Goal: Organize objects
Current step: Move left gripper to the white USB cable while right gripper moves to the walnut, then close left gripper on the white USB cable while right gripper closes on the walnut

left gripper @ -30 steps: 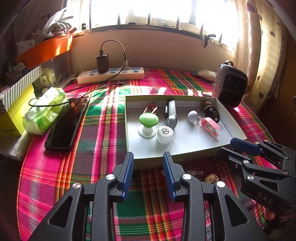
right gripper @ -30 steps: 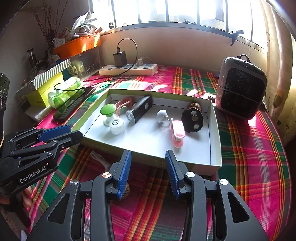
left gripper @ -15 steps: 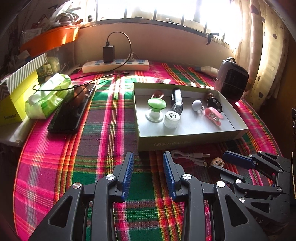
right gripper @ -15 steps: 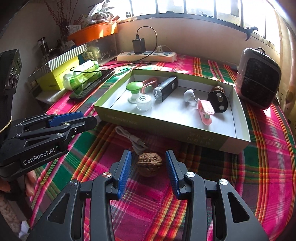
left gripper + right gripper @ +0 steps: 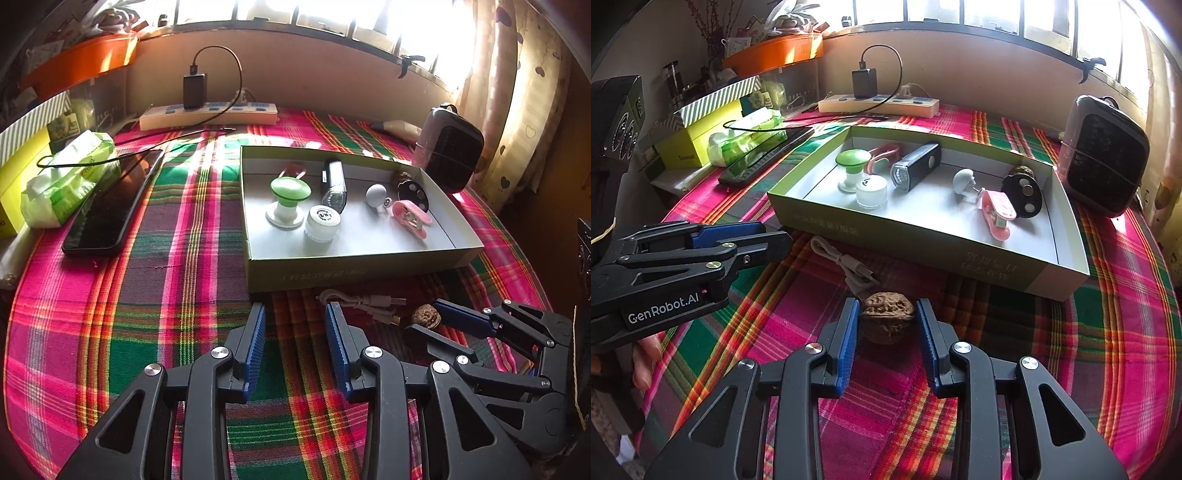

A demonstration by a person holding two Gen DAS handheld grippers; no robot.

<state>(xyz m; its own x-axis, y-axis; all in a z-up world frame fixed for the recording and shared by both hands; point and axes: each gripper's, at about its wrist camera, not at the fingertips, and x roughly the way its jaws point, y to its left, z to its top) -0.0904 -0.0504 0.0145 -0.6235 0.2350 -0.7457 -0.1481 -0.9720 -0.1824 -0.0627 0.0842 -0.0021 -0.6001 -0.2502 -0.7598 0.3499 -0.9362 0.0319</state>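
Walnut (image 5: pixel 886 322) sits on the plaid cloth (image 5: pixel 1071 350) just near of the shallow box (image 5: pixel 960 254), between the blue pads of your right gripper (image 5: pixel 884 317). Its jaws have just been closing around the nut; the left pad looks to touch the shell, though you can't be sure the right one does. Your left gripper (image 5: pixel 295 325) hangs to the left with its jaws apart and nothing between them. A white cable (image 5: pixel 846 262) lies coiled between the nut and the box wall.
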